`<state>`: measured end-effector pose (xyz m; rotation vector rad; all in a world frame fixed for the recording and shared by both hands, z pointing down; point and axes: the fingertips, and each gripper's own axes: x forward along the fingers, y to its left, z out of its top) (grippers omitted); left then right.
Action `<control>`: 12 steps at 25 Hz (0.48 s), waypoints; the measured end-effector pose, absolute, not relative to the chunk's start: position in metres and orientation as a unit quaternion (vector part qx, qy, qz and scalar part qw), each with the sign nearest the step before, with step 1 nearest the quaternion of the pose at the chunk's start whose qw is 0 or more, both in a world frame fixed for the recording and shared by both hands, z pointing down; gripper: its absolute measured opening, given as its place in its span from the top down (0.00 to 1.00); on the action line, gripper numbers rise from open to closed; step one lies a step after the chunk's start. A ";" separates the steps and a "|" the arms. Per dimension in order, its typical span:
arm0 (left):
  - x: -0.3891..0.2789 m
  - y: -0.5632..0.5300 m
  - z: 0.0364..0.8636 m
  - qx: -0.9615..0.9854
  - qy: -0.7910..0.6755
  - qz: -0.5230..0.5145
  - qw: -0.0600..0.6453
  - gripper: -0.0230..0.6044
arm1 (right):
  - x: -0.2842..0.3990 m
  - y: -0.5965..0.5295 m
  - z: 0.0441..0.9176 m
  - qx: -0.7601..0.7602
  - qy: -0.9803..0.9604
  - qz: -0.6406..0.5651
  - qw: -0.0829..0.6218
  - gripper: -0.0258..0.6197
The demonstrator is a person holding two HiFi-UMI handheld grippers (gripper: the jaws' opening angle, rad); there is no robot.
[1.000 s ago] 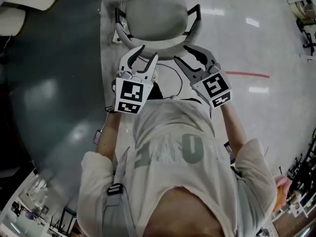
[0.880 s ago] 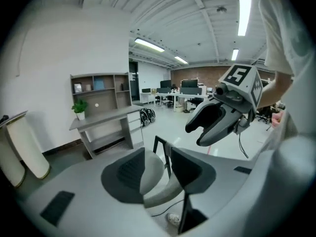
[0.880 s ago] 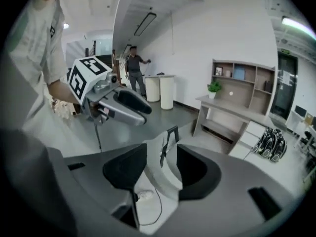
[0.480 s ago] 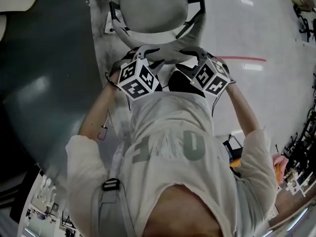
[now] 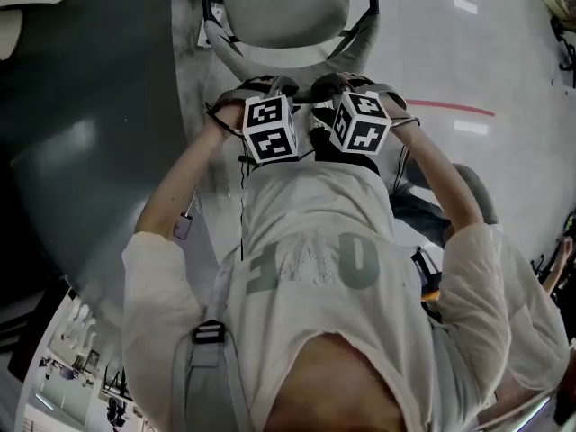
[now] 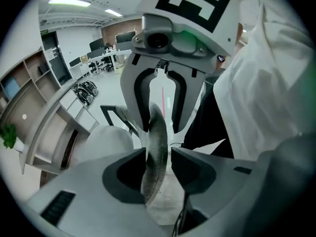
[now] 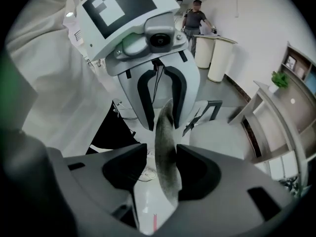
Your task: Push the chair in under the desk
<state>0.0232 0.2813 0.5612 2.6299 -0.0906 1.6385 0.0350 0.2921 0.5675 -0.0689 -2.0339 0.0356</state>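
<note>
Head view: both arms reach forward, with the left gripper [image 5: 258,86] and right gripper [image 5: 345,84] side by side at the backrest [image 5: 279,61] of the chair [image 5: 283,7], which stands beside the desk [image 5: 81,115].

Left gripper view: the jaws are apart, straddling the backrest's edge [image 6: 155,132].

Right gripper view: these jaws are likewise apart and astride it [image 7: 165,127], not clamped.

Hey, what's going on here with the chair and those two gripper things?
A person holds a gripper in each hand at the top edge of an office chair's backrest. The left gripper and right gripper each straddle that edge with open jaws, not clamped. The chair's seat sits beside the dark desk, not visibly tucked under it yet.
</note>
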 end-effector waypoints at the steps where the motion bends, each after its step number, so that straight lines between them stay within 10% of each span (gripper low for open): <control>1: 0.023 0.281 0.566 0.844 -0.031 0.536 0.014 0.72 | 0.034 0.293 0.573 -0.033 -0.848 0.004 0.528 0.68; 12: 0.022 0.272 0.586 0.832 -0.064 0.551 0.022 0.74 | 0.028 0.280 0.602 -0.036 -0.835 -0.007 0.549 0.68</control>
